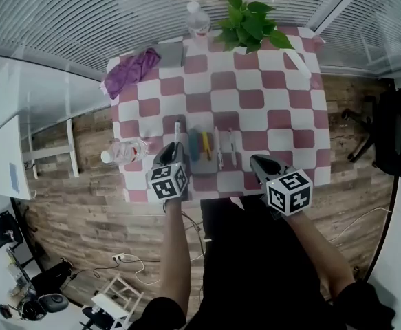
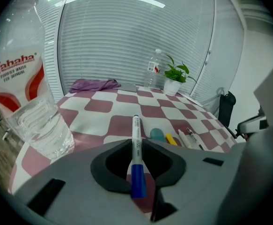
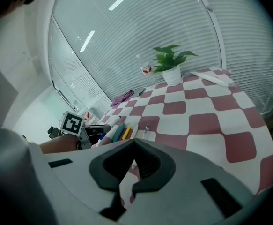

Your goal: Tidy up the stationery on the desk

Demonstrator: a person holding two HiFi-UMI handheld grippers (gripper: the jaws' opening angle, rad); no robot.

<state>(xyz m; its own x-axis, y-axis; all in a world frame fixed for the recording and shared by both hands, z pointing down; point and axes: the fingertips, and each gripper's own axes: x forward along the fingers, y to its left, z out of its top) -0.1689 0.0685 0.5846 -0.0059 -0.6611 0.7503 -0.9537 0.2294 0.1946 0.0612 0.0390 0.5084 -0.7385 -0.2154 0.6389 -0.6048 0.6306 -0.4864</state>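
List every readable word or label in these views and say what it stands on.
"Wahaha": red label of the near water bottle.
Small print under it: too blurred to read.
Print on the blue-capped marker: too small.
Label of the far bottle: too small.

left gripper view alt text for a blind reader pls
The left gripper is shut on a white marker pen with a blue end, pointing out over a pink-and-white checked tablecloth. A clear plastic water bottle with a red label is close at left; a small potted green plant sits at the far edge.
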